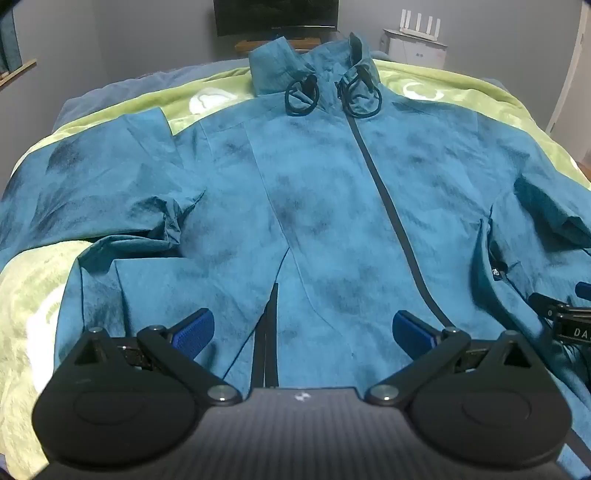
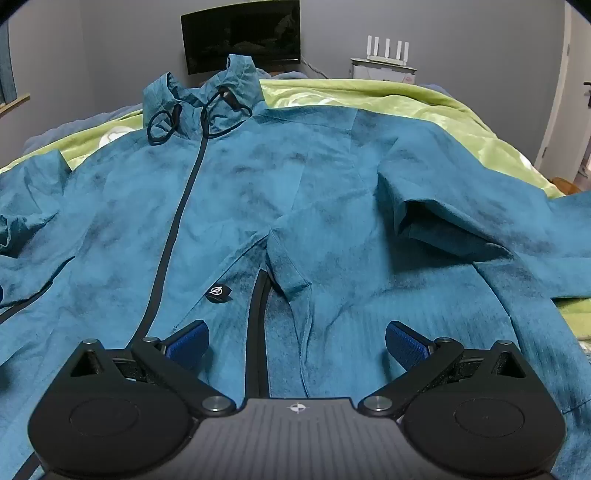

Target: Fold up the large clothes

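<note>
On the bed [image 1: 461, 85], a jacket [image 1: 314, 192] lies flat, zipped — left tongs [image 1: 303, 328] and right tongs [image 2: 297, 341] both spread apart above its hem.

A fuzzy lime-green blanket with white shapes [image 1: 33, 280] covers a bed, a grey-blue quilt [image 1: 122, 86] showing at its far edge. Against the grey wall [image 2: 461, 33] beyond stands a dark flat-screen television [image 2: 242, 35] and a white router with upright antennas [image 2: 387, 48] on a white cabinet [image 1: 415, 50].

Left gripper [image 1: 303, 328] and right gripper [image 2: 297, 341] both spread wide, seemingly level, side by side.
</note>
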A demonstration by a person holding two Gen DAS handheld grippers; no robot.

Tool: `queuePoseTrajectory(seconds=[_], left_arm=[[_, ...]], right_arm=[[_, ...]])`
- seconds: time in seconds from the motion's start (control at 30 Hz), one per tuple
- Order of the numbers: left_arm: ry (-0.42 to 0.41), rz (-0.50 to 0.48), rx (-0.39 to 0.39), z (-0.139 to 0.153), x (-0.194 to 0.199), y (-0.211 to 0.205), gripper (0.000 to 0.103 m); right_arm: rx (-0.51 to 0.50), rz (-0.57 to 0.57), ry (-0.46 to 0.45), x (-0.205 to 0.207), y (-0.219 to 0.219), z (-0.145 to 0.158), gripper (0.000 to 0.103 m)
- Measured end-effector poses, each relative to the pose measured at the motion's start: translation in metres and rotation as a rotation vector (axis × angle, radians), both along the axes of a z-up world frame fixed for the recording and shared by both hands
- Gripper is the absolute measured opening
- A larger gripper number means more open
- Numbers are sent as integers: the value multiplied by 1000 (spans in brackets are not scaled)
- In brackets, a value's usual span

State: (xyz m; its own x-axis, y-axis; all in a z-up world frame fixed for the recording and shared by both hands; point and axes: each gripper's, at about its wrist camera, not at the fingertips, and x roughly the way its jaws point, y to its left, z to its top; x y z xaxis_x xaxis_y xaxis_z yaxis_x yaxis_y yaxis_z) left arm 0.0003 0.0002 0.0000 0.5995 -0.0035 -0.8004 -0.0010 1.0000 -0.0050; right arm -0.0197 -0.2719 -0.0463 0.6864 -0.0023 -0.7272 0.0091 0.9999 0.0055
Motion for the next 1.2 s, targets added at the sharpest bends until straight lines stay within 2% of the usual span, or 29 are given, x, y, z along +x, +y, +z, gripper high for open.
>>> queuePoseTrajectory(seconds=[1.2], left_arm=[[15,-6,9,-4,-2,-4,103]], right_arm=[[-10,-2,10,0,1,-1,103]])
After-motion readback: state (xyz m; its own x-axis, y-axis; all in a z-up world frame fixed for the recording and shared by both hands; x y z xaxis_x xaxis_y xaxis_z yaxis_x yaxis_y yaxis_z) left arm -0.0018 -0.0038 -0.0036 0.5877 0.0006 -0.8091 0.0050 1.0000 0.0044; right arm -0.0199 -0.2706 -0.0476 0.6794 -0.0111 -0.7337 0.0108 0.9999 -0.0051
